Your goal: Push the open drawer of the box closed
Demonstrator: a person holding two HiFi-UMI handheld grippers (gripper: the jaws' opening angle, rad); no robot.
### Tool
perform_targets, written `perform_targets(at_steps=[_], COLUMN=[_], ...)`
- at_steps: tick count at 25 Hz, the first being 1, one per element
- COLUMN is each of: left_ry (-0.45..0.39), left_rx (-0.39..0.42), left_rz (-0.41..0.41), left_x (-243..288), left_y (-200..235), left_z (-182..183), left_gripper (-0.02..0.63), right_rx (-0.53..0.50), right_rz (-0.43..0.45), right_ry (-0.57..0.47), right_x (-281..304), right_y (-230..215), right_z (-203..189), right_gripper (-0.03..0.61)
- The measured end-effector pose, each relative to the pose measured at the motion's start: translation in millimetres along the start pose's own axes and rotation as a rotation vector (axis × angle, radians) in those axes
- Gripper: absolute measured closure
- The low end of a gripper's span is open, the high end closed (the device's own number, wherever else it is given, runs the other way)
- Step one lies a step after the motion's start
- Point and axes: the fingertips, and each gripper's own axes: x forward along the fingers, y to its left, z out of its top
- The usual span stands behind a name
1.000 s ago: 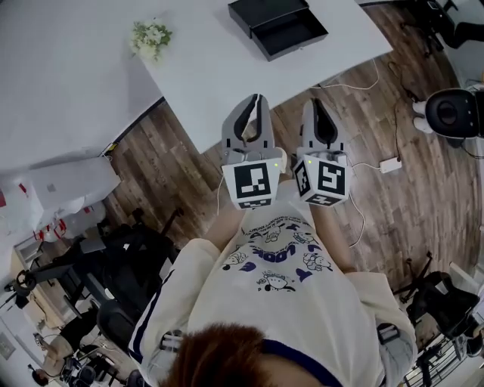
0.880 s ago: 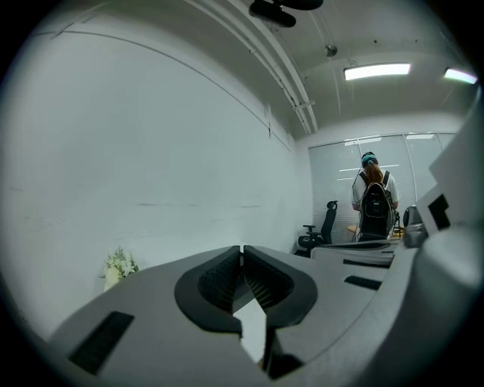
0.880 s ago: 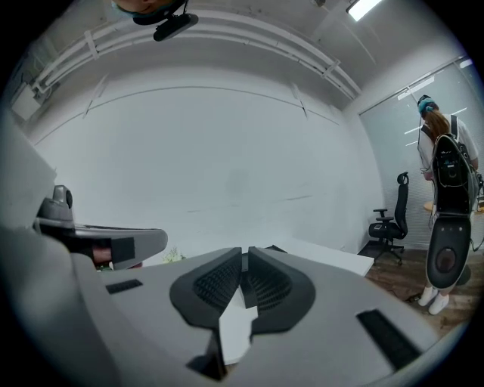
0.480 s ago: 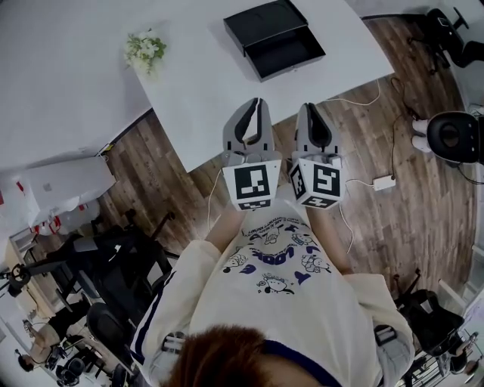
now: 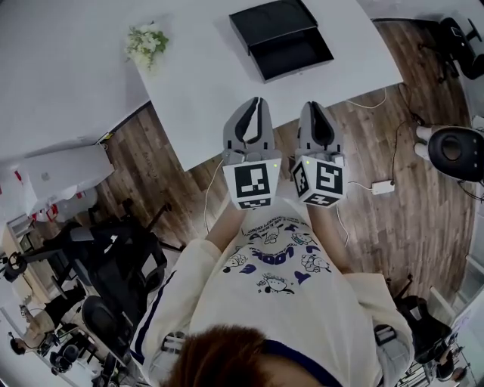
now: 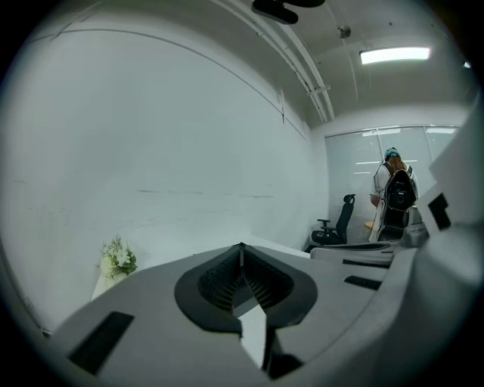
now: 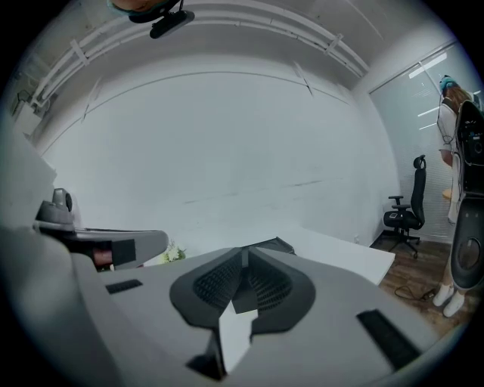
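The black box [image 5: 271, 17] lies at the far end of the white table [image 5: 204, 83], and its open drawer [image 5: 295, 54] is pulled out toward me. Both grippers hover side by side over the table's near edge, well short of the box. My left gripper [image 5: 256, 100] is shut with its jaws meeting at the tip, nothing between them. The right gripper [image 5: 315, 106] is shut and empty too. In the right gripper view a dark corner of the box [image 7: 277, 245] shows just beyond the right gripper [image 7: 244, 250]. In the left gripper view the left gripper [image 6: 242, 246] points at a white wall.
A small bunch of white flowers [image 5: 148, 41] stands at the table's left corner. Cables and a power adapter [image 5: 382, 187] lie on the wooden floor to the right. Office chairs [image 5: 113, 257] stand at the left, and a person [image 6: 393, 193] stands far off.
Both grippers stay shut and side by side in about the same place. The head view has shifted a little, so the box sits slightly lower and further right in it.
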Motion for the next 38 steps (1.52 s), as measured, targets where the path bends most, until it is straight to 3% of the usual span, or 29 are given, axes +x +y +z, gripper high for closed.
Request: perform_targets(at_steps=[12, 38], left_ry=[0.044, 0.172], left_rx=[-0.001, -0.017], left_rz=[-0.011, -0.153], left_x=[50.3, 140.6], left_y=[17.8, 28.4], left_z=[-7.1, -45.9], left_gripper=[0.589, 0.589], right_rx=[0.010, 0.069], right_rz=[-0.018, -0.154], right_ry=[0.046, 0.182], right_x=[47.1, 122.0], right_y=[-10.9, -54.0], right_z=[-6.6, -50.4], right_gripper=[0.535, 0.534])
